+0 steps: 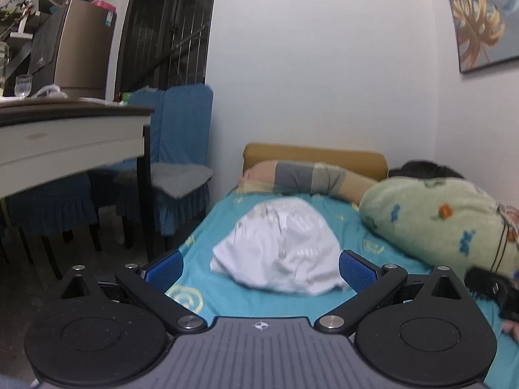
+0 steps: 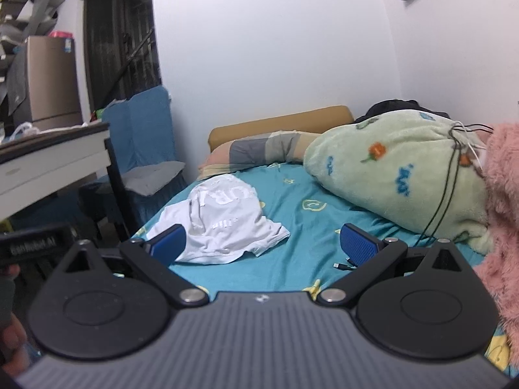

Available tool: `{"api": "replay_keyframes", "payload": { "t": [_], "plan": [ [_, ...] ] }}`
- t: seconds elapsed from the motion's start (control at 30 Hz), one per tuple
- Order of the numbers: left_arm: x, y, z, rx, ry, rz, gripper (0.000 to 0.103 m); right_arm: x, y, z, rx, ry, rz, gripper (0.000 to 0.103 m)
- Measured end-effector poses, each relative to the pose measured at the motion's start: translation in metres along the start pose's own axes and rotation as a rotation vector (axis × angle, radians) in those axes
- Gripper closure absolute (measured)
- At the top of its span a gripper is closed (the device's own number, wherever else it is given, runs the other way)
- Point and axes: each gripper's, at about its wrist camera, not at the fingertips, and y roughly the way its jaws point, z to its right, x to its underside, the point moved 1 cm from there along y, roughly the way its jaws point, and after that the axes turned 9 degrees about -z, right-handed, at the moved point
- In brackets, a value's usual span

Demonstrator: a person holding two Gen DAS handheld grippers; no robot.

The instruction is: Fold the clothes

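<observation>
Left gripper (image 1: pixel 261 267) jaws wide, holding nothing; crumpled white T-shirt (image 1: pixel 279 243) at 12 o'clock on teal bedsheet (image 1: pixel 356 227). Right gripper (image 2: pixel 264 243) wide, empty; shirt at 10 o'clock

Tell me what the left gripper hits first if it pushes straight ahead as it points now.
Most likely the crumpled white garment, which lies on the teal bedsheet directly ahead of the open left gripper. Depth is hard to judge, so it might skim the sheet first.
</observation>
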Motion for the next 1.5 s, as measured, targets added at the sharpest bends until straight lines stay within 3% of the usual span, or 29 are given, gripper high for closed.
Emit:
{"api": "replay_keyframes", "payload": {
  "t": [0.1,0.23,0.37,0.47,0.53,0.67,0.83,0.87,0.9,0.97,1.07,1.27,1.5],
  "plan": [
    [-0.022,0.005,-0.003,-0.007,0.032,0.060,0.000,0.000,0.013,-0.001,-0.042,0.002,-0.022,0.000],
    [-0.045,0.027,-0.011,-0.018,0.058,0.080,0.000,-0.003,0.052,-0.012,-0.080,-0.042,-0.100,0.006],
    [-0.040,0.062,-0.029,-0.060,-0.003,0.029,0.000,0.000,0.117,-0.023,-0.073,-0.083,-0.205,0.027],
    [-0.026,0.086,-0.050,0.010,-0.074,-0.060,0.000,0.007,0.175,-0.026,-0.031,-0.134,-0.274,0.027],
    [-0.019,0.096,-0.060,0.048,-0.098,-0.092,0.000,0.012,0.213,-0.028,-0.001,-0.187,-0.317,0.033],
    [-0.011,0.110,-0.077,0.078,-0.144,-0.094,0.000,0.021,0.276,-0.031,0.053,-0.249,-0.355,0.037],
    [-0.004,0.130,-0.078,0.087,-0.175,-0.120,0.000,0.026,0.318,-0.037,0.067,-0.297,-0.356,0.038],
    [-0.002,0.134,-0.077,0.089,-0.177,-0.132,0.000,0.025,0.321,-0.037,0.061,-0.303,-0.344,0.047],
    [0.000,0.138,-0.076,0.091,-0.175,-0.142,0.000,0.023,0.324,-0.038,0.067,-0.313,-0.331,0.066],
    [0.003,0.143,-0.074,0.090,-0.164,-0.158,0.000,0.018,0.324,-0.040,0.079,-0.336,-0.290,0.083],
    [0.007,0.150,-0.067,0.100,-0.139,-0.182,0.000,0.004,0.306,-0.041,0.026,-0.332,-0.195,0.090],
    [0.009,0.150,-0.053,0.206,-0.086,-0.231,0.000,-0.043,0.233,-0.053,-0.112,-0.317,-0.042,0.092],
    [0.004,0.118,-0.045,0.300,-0.049,-0.137,0.000,-0.101,0.116,-0.080,-0.244,-0.358,0.118,0.092]
  ]
}}
